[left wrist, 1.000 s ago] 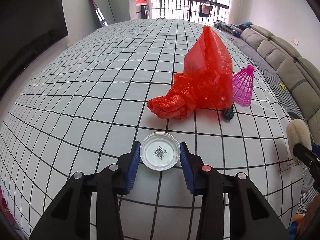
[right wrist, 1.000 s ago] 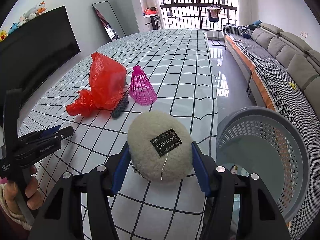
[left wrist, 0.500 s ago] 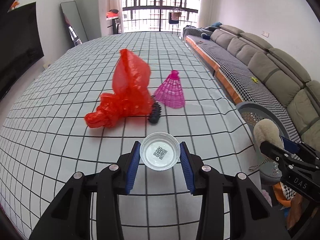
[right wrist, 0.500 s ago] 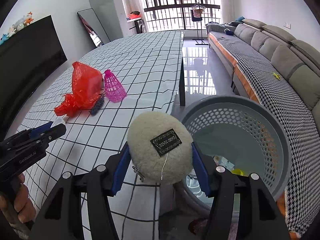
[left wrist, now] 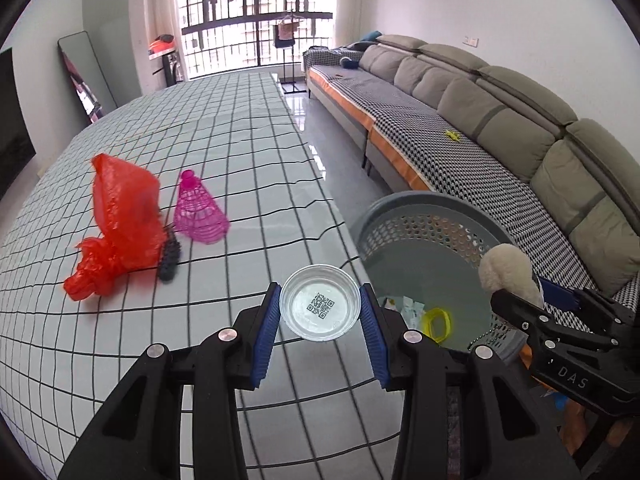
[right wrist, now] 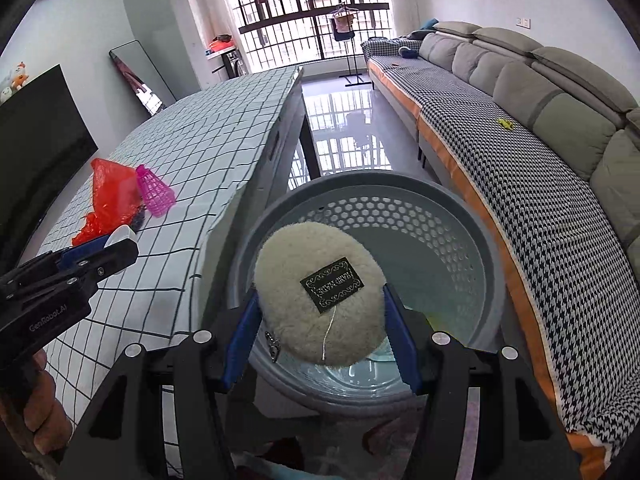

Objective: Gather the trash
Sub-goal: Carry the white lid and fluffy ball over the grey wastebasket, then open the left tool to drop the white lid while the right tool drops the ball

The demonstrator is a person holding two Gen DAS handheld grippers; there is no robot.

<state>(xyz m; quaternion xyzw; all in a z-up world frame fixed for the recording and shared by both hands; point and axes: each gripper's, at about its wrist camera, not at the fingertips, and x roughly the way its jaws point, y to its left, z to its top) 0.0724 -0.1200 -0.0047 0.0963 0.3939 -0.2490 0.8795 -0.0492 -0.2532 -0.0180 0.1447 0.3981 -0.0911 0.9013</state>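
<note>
My left gripper (left wrist: pixel 320 308) is shut on a small clear plastic cup (left wrist: pixel 320 302) with a QR sticker, held above the table's right edge beside the grey perforated basket (left wrist: pixel 404 208). My right gripper (right wrist: pixel 322 312) is shut on a cream fluffy pouch (right wrist: pixel 304 280) with a black label, hanging over the basket (right wrist: pixel 460 208) mouth. The pouch (left wrist: pixel 506 270) and right gripper also show at the right of the left wrist view. On the checked table lie a red plastic bag (left wrist: pixel 120 216), a pink mesh cone (left wrist: pixel 198 210) and a dark spiky piece (left wrist: pixel 170 258).
Paper scraps and a yellow ring (left wrist: pixel 438 322) lie inside the basket. A grey sofa (left wrist: pixel 500 120) with a houndstooth cover runs along the right. A shiny floor strip separates table (right wrist: pixel 208 136) and sofa. A dark TV (right wrist: pixel 36 144) and a leaning mirror (right wrist: pixel 138 78) stand left.
Both grippers have swung right from over the table toward the basket, keeping their loads. The pouch now hangs over the basket opening; the cup has reached the table's edge.
</note>
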